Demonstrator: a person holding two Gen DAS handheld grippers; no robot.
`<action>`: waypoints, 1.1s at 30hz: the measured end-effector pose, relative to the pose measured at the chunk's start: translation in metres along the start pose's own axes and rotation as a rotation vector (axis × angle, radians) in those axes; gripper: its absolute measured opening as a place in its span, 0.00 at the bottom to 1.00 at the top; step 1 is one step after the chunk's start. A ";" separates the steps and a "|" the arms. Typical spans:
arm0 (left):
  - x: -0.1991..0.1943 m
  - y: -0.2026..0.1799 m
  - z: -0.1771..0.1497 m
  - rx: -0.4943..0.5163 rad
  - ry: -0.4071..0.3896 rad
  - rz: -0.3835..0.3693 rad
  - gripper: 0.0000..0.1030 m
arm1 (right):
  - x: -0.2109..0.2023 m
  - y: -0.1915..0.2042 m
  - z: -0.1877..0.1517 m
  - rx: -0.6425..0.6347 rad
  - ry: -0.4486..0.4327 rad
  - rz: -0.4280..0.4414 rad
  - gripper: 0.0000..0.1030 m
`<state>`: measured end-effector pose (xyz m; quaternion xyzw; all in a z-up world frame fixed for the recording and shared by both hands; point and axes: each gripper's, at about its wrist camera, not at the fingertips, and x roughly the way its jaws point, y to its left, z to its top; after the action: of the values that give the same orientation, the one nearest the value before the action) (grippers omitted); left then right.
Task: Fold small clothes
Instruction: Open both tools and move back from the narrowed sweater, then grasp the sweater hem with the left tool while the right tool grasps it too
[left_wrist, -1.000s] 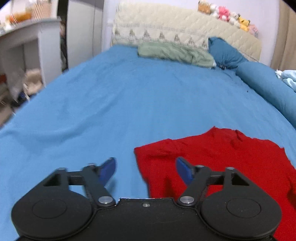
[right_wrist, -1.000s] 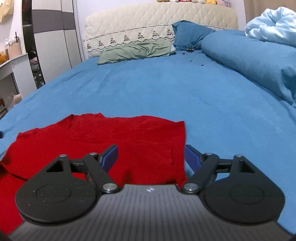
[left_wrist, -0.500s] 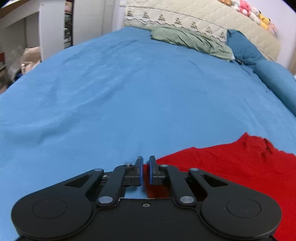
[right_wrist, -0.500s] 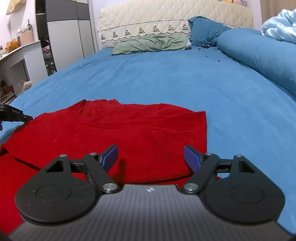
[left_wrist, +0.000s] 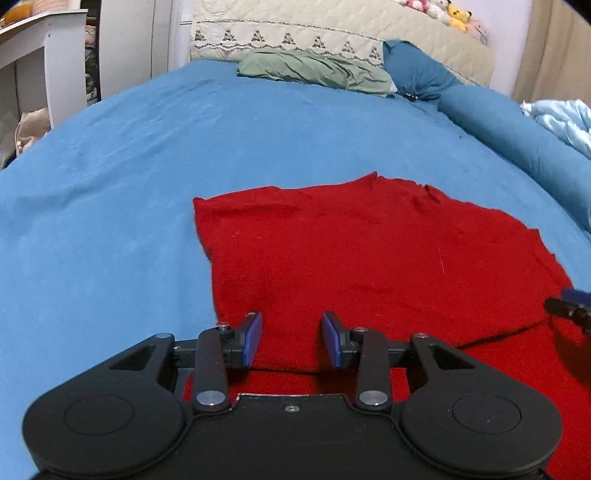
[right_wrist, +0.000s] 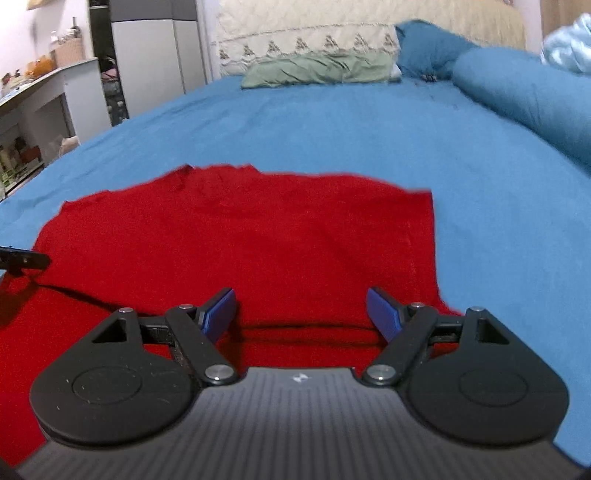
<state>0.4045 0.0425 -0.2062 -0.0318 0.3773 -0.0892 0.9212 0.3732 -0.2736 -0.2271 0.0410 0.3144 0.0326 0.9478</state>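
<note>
Left claw (left_wrist: 291, 339) open at lower centre of the left wrist view, 2 blue pads (left_wrist: 252, 338) parted and gripping nothing, poised over the near left part of the red garment (left_wrist: 369, 266). Right claw (right_wrist: 301, 314) open wider at lower centre of the right wrist view, blue pads (right_wrist: 382, 314) spread, nothing between them, poised over the near right part of the same red garment (right_wrist: 258, 251). Garment spread flat on the blue bed sheet (left_wrist: 110, 221), filling the middle and lower part of both views, a folded edge lying across it just ahead of both claws. Right claw tip visible at far right edge of the left wrist view; left claw tip at far left edge of the right wrist view. Green pillow (left_wrist: 314, 70) and beige headboard (left_wrist: 295, 33) at top centre. White desk (right_wrist: 44, 92) at upper left.
</note>
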 end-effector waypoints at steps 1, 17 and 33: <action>0.000 0.000 0.000 -0.004 -0.001 0.003 0.39 | 0.000 -0.001 -0.001 0.004 -0.004 0.004 0.91; -0.160 -0.027 -0.002 -0.030 -0.017 0.075 0.96 | -0.188 -0.001 0.030 0.057 -0.033 0.002 1.00; -0.245 -0.033 -0.139 -0.102 0.205 0.066 0.92 | -0.310 -0.005 -0.120 0.097 0.240 -0.061 0.97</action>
<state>0.1310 0.0573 -0.1321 -0.0570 0.4744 -0.0421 0.8775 0.0534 -0.2985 -0.1396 0.0732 0.4280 -0.0067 0.9008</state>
